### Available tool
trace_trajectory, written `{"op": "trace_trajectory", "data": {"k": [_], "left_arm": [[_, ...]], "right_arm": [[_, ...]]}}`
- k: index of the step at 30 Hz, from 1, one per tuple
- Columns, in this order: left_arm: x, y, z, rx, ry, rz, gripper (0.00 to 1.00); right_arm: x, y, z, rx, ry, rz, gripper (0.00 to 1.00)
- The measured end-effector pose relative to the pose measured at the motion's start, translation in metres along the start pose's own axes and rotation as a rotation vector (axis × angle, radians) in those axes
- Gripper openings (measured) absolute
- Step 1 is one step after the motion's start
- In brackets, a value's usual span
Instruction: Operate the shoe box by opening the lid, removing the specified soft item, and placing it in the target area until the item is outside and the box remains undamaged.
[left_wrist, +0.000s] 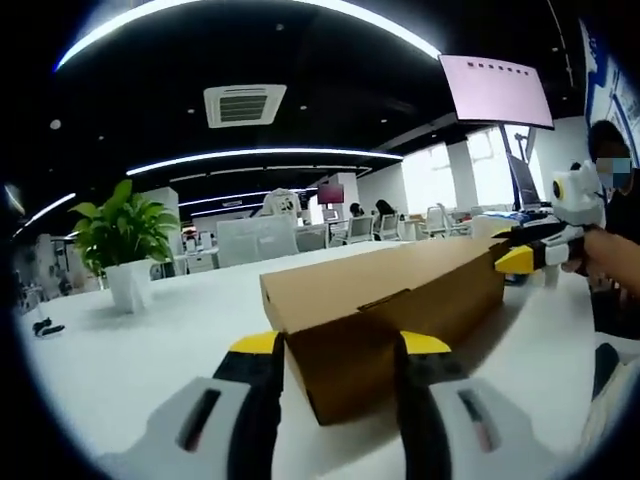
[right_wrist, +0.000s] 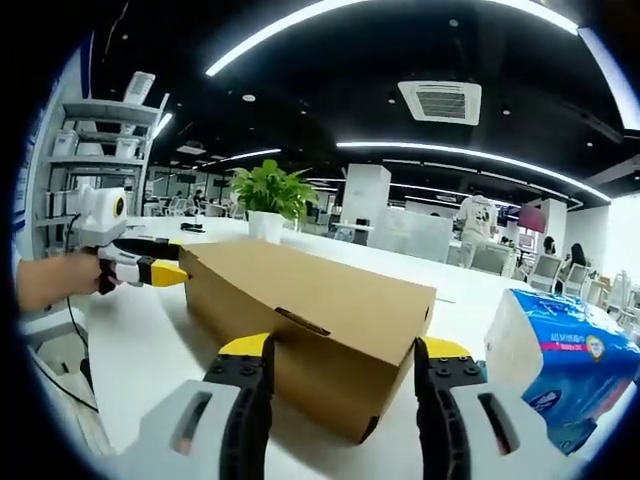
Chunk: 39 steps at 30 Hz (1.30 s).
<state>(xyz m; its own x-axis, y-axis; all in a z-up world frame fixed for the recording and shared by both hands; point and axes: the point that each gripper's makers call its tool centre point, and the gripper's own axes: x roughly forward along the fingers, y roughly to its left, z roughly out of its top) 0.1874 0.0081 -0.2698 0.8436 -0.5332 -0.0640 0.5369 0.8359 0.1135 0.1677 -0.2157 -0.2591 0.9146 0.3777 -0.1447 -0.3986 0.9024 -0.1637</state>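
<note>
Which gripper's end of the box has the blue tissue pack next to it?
The right gripper: its end of the shoe box sits beside the blue tissue pack.

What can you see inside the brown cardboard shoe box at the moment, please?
Nothing: the brown cardboard shoe box has its lid shut, so its contents are covered.

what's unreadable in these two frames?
- Contents of the shoe box: lid shut in both views, so the soft item inside is hidden.
- Left tool and right tool: each straddles a box end; box contact cannot be told.
- Blue-and-white soft pack: right gripper view, cut off by the edge; print too small to read.
- Hanging screen: left gripper view, text washed out.
- White table: target area not marked.
</note>
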Motion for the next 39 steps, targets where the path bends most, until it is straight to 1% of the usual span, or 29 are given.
{"op": "trace_trajectory", "data": {"k": [3, 10, 14, 19, 26, 32, 33, 34, 35, 37, 39], "left_arm": [[-0.002, 0.001, 0.0, -0.014, 0.005, 0.004, 0.44], [-0.009, -0.001, -0.001, -0.011, 0.012, 0.01, 0.44], [-0.013, -0.006, -0.001, -0.016, 0.008, 0.015, 0.44], [-0.021, -0.015, 0.0, -0.015, 0.01, 0.02, 0.44], [-0.031, -0.025, 0.002, -0.043, -0.007, -0.002, 0.41], [-0.033, -0.033, 0.002, -0.02, -0.009, 0.0, 0.42], [-0.033, -0.034, 0.002, -0.01, -0.006, -0.002, 0.42], [-0.034, -0.035, 0.001, 0.026, -0.002, 0.0, 0.43], [-0.034, -0.036, 0.0, 0.029, -0.001, 0.004, 0.43], [-0.036, -0.039, 0.0, 0.04, -0.004, 0.001, 0.43], [-0.039, -0.04, 0.001, 0.027, -0.007, 0.002, 0.43]], "right_arm": [[-0.005, 0.001, -0.003, 0.003, -0.008, 0.0, 0.56], [-0.018, 0.002, -0.004, 0.006, -0.015, -0.013, 0.54], [-0.024, 0.003, -0.005, 0.008, -0.021, -0.01, 0.54], [-0.036, 0.006, -0.005, 0.006, -0.016, -0.003, 0.54], [-0.046, 0.005, -0.008, 0.002, -0.009, 0.004, 0.54], [-0.05, 0.005, -0.01, -0.009, -0.004, 0.002, 0.54], [-0.051, 0.004, -0.01, -0.006, -0.005, 0.003, 0.54], [-0.052, 0.004, -0.011, -0.003, -0.007, 0.003, 0.53], [-0.054, 0.005, -0.012, -0.017, -0.01, 0.004, 0.53], [-0.057, 0.004, -0.012, -0.017, -0.011, 0.004, 0.53], [-0.06, 0.003, -0.013, -0.017, -0.01, 0.007, 0.53]]}}
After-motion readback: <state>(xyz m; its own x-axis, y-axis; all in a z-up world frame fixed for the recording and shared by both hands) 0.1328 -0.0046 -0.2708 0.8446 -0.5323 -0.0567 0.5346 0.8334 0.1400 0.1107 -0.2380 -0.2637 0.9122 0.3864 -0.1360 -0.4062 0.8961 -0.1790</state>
